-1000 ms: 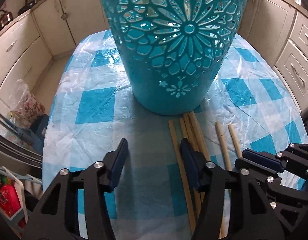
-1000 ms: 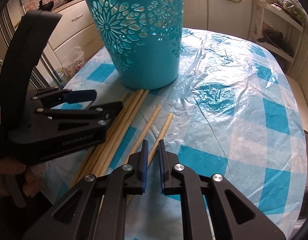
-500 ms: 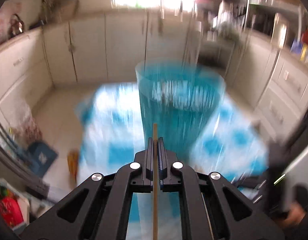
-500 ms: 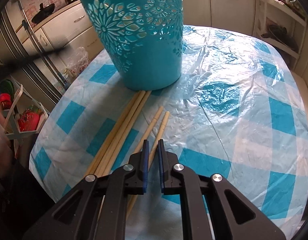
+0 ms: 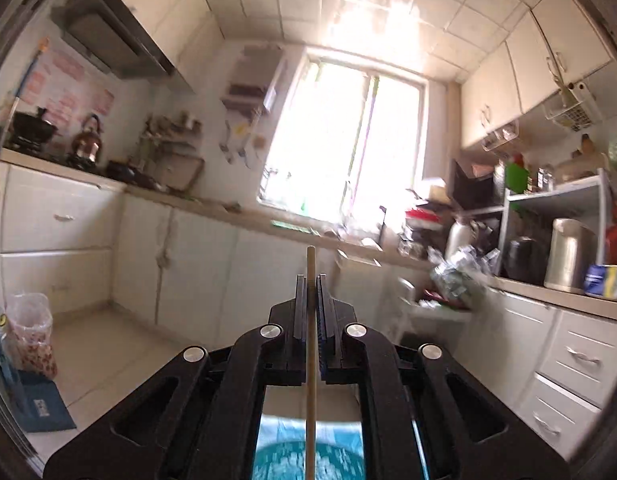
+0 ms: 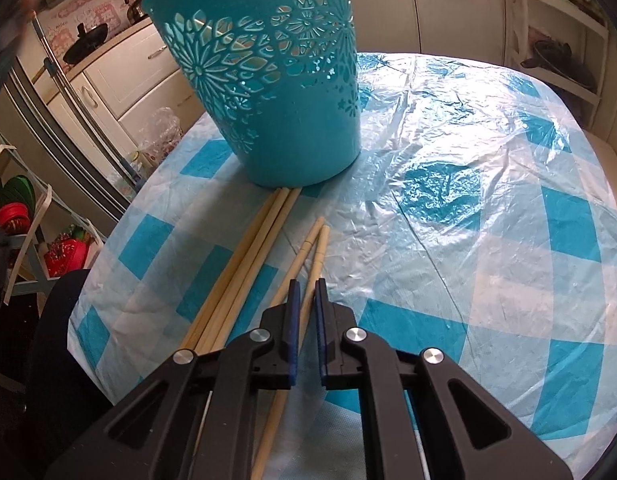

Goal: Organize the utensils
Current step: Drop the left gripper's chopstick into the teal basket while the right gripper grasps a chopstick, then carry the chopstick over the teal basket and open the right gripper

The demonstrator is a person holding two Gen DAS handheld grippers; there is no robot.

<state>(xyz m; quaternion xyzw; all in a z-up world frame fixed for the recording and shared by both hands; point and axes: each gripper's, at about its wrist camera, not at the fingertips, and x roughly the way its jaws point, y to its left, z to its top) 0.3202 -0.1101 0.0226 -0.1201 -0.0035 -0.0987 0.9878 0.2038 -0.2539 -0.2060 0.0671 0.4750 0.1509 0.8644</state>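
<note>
My left gripper (image 5: 309,278) is shut on a single wooden chopstick (image 5: 311,392), which stands upright between the pads, its tip poking out above them. It is held high and level, with the teal cut-out basket (image 5: 284,460) just visible far below. In the right wrist view the basket (image 6: 268,100) stands on the checked tablecloth (image 6: 468,240). A bundle of long chopsticks (image 6: 252,256) touches the basket's base, and two shorter chopsticks (image 6: 308,244) lie beside the bundle. My right gripper (image 6: 305,282) hovers shut over those two, holding nothing.
Kitchen cabinets (image 5: 60,236) and a cluttered counter with kettles (image 5: 568,256) ring the room under a bright window (image 5: 348,140). A dark chair back (image 6: 56,320) sits at the table's left edge, with a shelf rack (image 6: 24,240) beyond it.
The left gripper closed on one chopstick from the table, rose well above the basket and tilted up to level. The right gripper stayed over the two shorter chopsticks.
</note>
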